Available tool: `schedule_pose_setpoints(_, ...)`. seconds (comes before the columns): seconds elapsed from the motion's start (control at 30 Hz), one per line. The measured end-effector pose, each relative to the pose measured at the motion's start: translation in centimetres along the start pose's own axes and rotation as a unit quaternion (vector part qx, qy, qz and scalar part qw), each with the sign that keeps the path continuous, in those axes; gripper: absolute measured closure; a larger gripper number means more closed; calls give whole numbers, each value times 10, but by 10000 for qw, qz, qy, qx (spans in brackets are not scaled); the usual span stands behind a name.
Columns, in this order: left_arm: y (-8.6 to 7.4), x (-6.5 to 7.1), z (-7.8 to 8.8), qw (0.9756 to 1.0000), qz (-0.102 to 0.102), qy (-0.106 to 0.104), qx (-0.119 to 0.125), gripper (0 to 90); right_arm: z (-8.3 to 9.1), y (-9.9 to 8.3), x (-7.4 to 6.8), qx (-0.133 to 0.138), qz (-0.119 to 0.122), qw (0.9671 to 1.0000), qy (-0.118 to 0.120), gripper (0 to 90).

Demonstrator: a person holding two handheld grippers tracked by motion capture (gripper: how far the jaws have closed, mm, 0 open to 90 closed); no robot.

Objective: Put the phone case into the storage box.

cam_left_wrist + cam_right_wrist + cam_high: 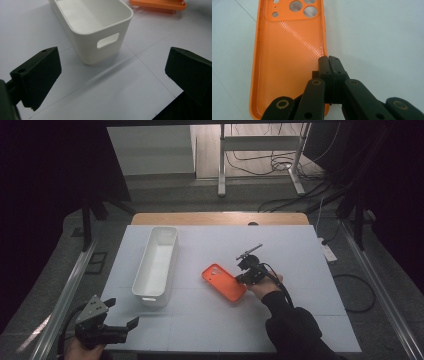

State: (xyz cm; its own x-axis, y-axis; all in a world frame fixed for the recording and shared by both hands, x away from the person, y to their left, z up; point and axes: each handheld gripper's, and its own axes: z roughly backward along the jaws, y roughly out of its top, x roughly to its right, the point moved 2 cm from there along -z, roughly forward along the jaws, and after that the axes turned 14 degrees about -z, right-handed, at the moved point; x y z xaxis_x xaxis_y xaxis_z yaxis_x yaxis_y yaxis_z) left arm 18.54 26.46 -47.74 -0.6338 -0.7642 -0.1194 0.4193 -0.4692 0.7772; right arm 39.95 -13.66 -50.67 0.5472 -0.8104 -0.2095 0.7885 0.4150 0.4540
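1. The right gripper [328, 60] is seen with its jaws pressed together on the right side wall of the orange phone case [289, 50], which lies open side up on the white table [300, 270], its camera holes at the far end from the fingertips

2. The left gripper [112, 75] is held with its jaws wide apart and nothing between them; a white plastic bin [100, 30] stands just ahead of them

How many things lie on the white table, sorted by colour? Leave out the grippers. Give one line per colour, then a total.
White: 1, the bin
Orange: 1, the phone case
Total: 2
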Motion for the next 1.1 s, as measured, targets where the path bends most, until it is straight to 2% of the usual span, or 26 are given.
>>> schedule_pose_setpoints(0.2, 0, -2, 0, 10000, 84, -42, 20, 20, 8, 0, 2, 131, -50, 9999, 83, 892)
schedule_pose_setpoints(0.53, 0, -1, -1, 10000, 62, -69, -3, 23, 20, -2, 5, 325, -79, 9993, 144, 892)
schedule_pose_setpoints(1.1, 0, -3, -1, 9999, 130, -109, -7, 3, 39, -7, 0, 626, 10, 9977, 241, 892)
